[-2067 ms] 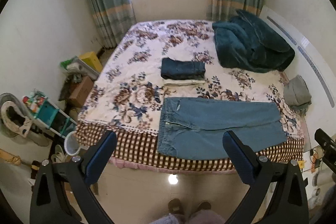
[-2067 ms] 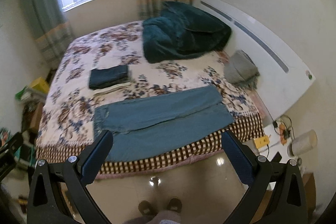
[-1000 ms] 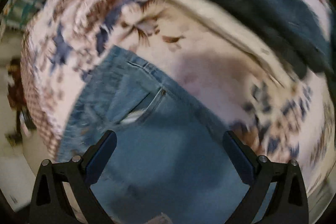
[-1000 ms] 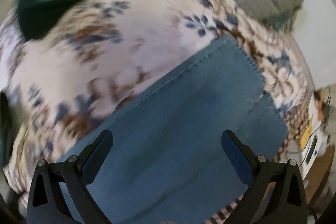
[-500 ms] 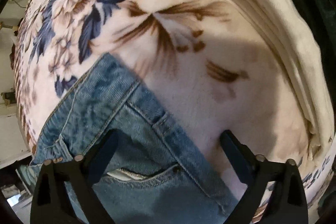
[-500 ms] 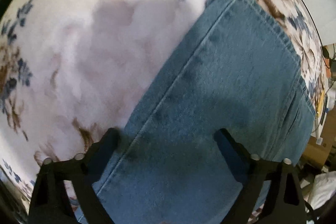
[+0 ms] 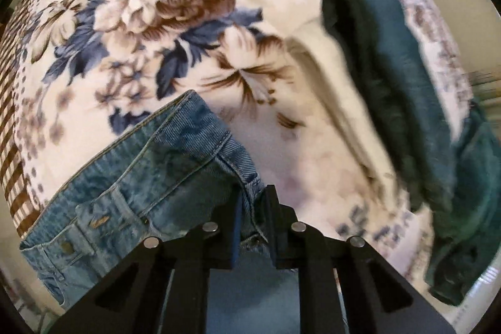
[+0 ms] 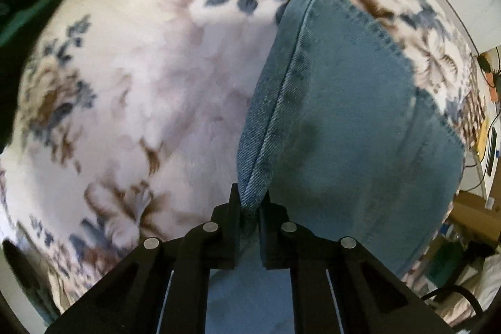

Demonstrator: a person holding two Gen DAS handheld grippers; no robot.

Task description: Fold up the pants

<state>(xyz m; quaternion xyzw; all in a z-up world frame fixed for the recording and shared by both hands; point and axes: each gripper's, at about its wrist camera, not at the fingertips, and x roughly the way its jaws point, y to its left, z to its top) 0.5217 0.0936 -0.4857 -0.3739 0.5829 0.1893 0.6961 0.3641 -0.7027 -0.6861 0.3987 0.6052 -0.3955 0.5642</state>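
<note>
— Pants (image 7: 150, 177) were seen on the floral bedspread (image 7: 162, 21); where were they gripped?
— Waistband denim was pinched in the closed left gripper (image 7: 253, 208). A raised leg seam was clamped in the right gripper (image 8: 250, 205), jaws closing on it.
— What was obscured?
— Folded dark cloth (image 7: 385, 89) beyond the pants was blurred; the pads' contact was hidden by bunched fabric.
</note>
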